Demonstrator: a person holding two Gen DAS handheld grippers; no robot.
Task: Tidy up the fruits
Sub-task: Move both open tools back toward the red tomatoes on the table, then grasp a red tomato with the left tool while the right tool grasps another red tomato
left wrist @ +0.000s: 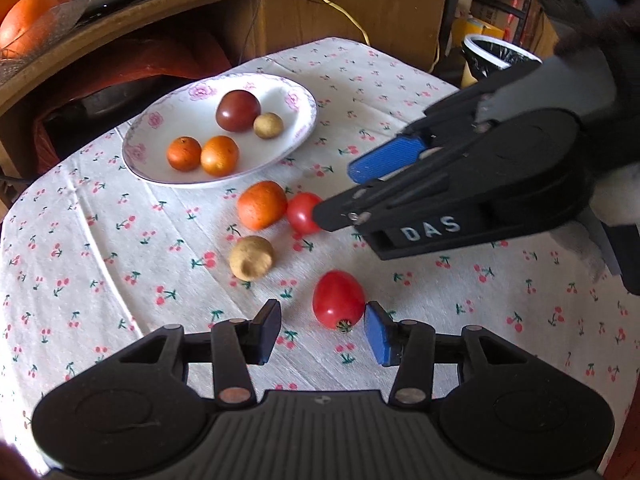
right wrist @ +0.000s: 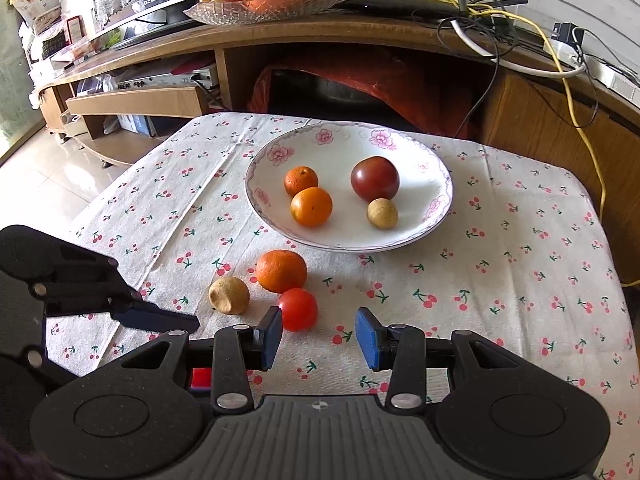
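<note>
Left gripper (left wrist: 322, 330): jaws apart, empty; right pad touching the oval red tomato (left wrist: 338, 305), which sits off-centre in the gap.
Right gripper (right wrist: 316, 338): jaws apart, empty; left pad just beside the round red tomato (right wrist: 298, 309).
Loose fruit: orange (right wrist: 281, 271) and tan fruit (right wrist: 229, 295) on the counter (right wrist: 500, 280), near the plate (right wrist: 436, 216).
Plate: holds four fruits.
Risk, closure: an off-centre pad may roll either tomato away.
Risk, proximity: the grippers work near each other; collision likely.
Risk, force: overgripping may split the skin.
Legible text: "DAS" on the right gripper body.
</note>
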